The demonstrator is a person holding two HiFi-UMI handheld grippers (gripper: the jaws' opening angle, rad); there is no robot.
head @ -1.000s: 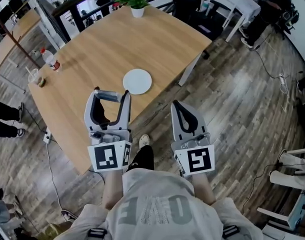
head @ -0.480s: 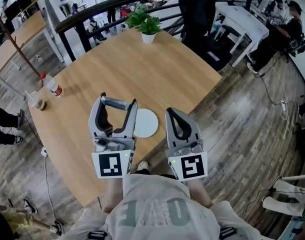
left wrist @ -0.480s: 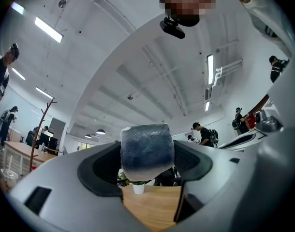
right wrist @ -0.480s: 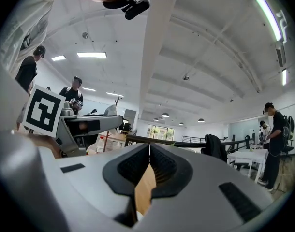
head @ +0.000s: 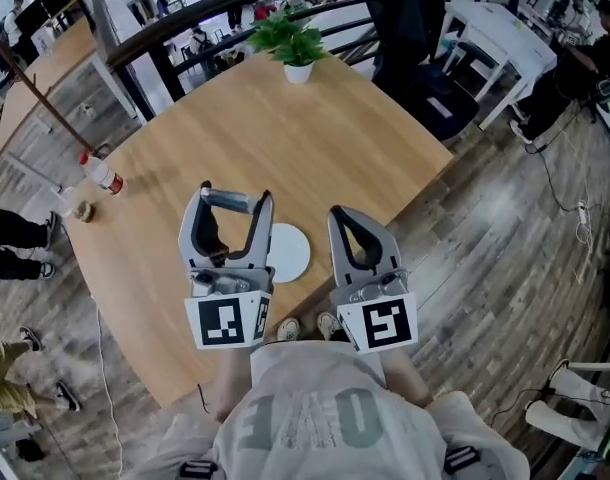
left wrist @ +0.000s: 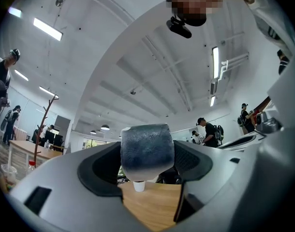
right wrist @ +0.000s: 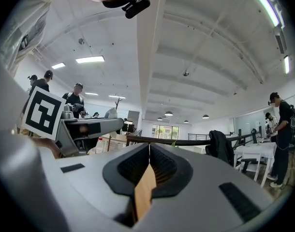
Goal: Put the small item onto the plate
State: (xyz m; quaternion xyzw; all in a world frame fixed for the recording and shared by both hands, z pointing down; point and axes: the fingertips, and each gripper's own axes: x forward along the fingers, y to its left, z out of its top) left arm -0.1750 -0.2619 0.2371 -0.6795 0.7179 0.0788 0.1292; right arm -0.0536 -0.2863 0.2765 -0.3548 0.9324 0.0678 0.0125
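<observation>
The small item [head: 228, 199], a stubby dark blue-grey block with a fuzzy, felt-like surface and rounded lower corners, sits crosswise between the tips of the left gripper [head: 233, 205], clear of the table. In the left gripper view the block [left wrist: 147, 151] fills the gap between the two jaws, which stand fairly wide apart and press on its two ends. In the head view the block lies up and to the left of the white round plate [head: 289, 252]. The plate rests empty on the wooden table [head: 285, 128] near its front edge, and the left gripper's body covers the plate's left rim. The right gripper [head: 347, 216] hangs just right of the plate, beside the table's edge, and its jaws meet with nothing between them, as the right gripper view [right wrist: 148, 149] shows. Farther off on the table are a potted plant [head: 294, 43] in a white pot at the far edge and a water bottle [head: 103, 173] with a red label near the left edge.
</observation>
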